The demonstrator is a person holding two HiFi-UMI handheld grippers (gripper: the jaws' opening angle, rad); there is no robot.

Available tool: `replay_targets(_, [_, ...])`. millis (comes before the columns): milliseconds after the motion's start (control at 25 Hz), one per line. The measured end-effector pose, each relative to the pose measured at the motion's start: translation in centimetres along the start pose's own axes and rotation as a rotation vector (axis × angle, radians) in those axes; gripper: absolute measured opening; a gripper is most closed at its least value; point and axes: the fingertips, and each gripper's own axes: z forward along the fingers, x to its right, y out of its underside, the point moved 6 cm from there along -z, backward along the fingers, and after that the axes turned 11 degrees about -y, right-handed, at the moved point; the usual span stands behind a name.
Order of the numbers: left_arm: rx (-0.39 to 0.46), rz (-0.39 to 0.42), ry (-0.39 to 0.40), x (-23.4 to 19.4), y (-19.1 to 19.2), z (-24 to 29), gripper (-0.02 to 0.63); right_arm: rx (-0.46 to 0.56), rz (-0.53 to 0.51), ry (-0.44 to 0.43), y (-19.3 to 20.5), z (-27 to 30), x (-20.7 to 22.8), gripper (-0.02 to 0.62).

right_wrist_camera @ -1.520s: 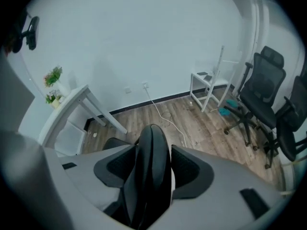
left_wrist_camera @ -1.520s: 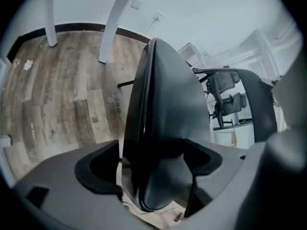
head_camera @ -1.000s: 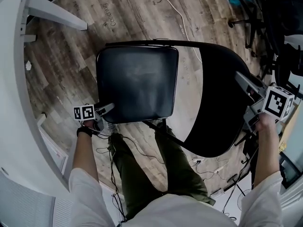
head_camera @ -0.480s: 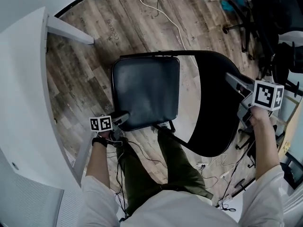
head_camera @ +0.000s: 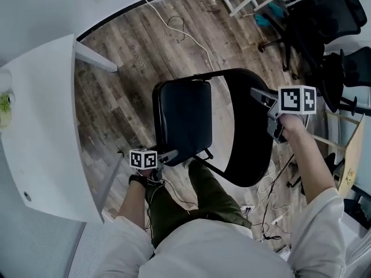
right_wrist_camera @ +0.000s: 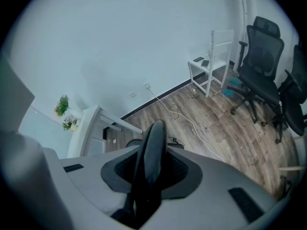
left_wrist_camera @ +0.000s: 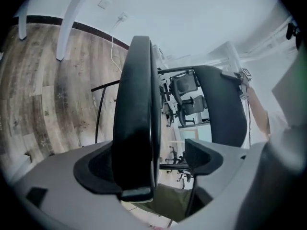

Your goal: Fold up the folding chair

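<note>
1. A black folding chair (head_camera: 191, 106) stands on the grey-brown wood plank floor (head_camera: 116, 97), just in front of the person's legs in olive trousers (head_camera: 208, 196). The white desk (head_camera: 40, 143) is to the left of it in the head view and the black office chairs (head_camera: 324, 16) are to the right.
2. Its padded black seat (left_wrist_camera: 136, 119) is tipped up on edge, so it looks narrow from above. The curved black backrest (head_camera: 249, 138) is beside it on the right.
3. The left gripper (head_camera: 168, 155) is at the seat's near edge.
4. In the left gripper view the seat edge stands between the jaws. It lies against the left pad (left_wrist_camera: 98, 171) (a dark, cupped pad). A clear gap separates it from the right pad (left_wrist_camera: 204, 155), so the jaws are spread and are not pinching the seat.
5. The right gripper (head_camera: 259, 95) is at the top rim of the backrest.
6. In the right gripper view the rim runs up the middle of the jaws, which are closing on it. Lower down, the dark pads meet it on both sides.
7. A white cable (head_camera: 179, 30) trails over the floor beyond the chair.
8. A white side chair (right_wrist_camera: 211, 61) stands against the far wall, near the office chairs.
9. Small green plants (right_wrist_camera: 62, 104) sit on the desk's far end.
</note>
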Motion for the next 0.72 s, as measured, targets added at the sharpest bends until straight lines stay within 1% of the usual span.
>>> replay_targets(240, [-0.025, 0.059, 0.019, 7.5, 0.5, 0.4, 0.428, -0.018, 0.026, -0.005, -0.1, -1.9, -1.3, 0.106])
replay_targets(440, [-0.053, 0.104, 0.028, 12.4, 0.7, 1.2, 0.428, -0.024, 0.030, 0.005, -0.4, -3.1, -2.1, 0.104])
replay_targets(720, [-0.123, 0.237, 0.034, 18.1, 1.2, 3.1, 0.430, -0.034, 0.030, 0.034, -0.7, -4.5, -2.5, 0.106])
